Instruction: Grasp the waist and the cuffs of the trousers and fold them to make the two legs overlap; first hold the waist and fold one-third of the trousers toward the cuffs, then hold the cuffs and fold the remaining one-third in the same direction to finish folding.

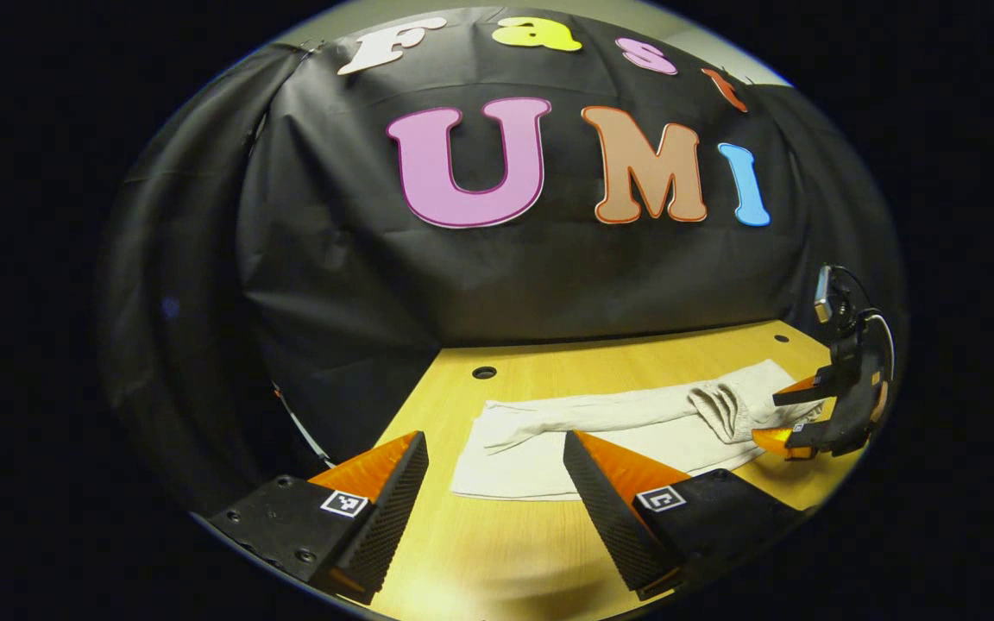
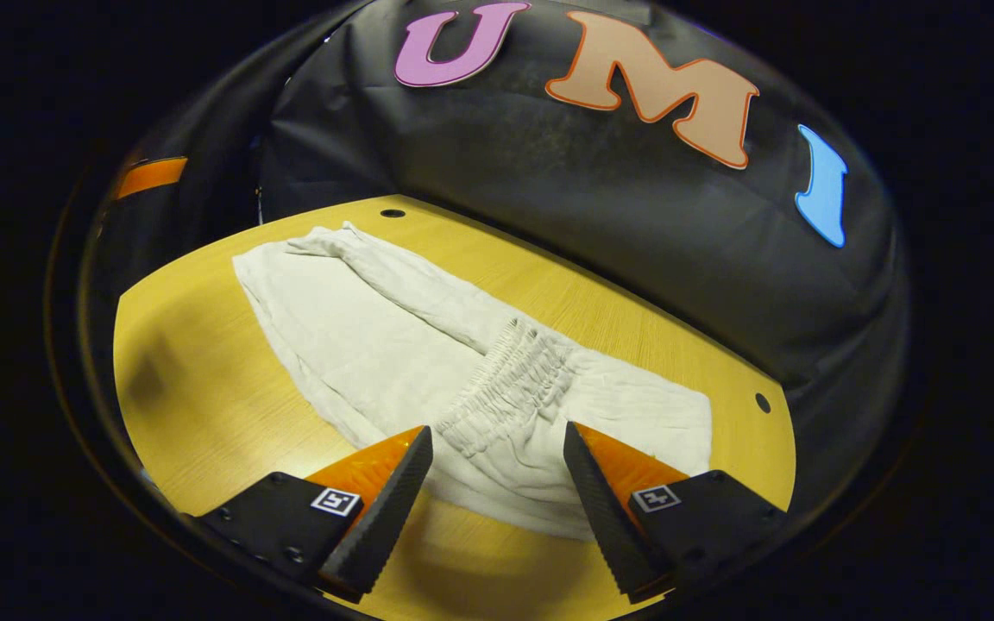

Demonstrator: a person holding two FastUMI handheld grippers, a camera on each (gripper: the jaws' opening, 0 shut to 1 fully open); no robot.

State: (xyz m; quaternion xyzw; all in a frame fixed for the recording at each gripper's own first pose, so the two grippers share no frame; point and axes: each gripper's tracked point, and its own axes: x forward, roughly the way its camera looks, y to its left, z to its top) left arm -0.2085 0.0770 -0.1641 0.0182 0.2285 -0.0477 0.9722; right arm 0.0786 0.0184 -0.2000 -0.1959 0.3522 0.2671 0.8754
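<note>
**Trousers, pale cloth: waist fold laid, cuff fold to come**

Trousers (image 2: 428, 345) lie flat on the wooden table (image 2: 195, 379), legs overlapped as we judge it.

Item one: right gripper (image 2: 497, 483), jaws spread and empty, hovering just over the near edge of the cloth. The gathered waistband (image 2: 506, 379) sits directly ahead between its fingers, lying over the middle of the garment, so we take the waist third as already folded over.

Item two: left gripper (image 1: 493, 483), jaws likewise spread, holding nothing, poised above the table near the cuff end (image 1: 514, 431). From here the right gripper (image 1: 795, 423) shows at the far end, open beside the waistband (image 1: 721, 410).

Step in hand, by our reading: between folds. Next move calls for both grippers to pinch the cuff corners and carry them over the waistband, edges kept square.
</note>
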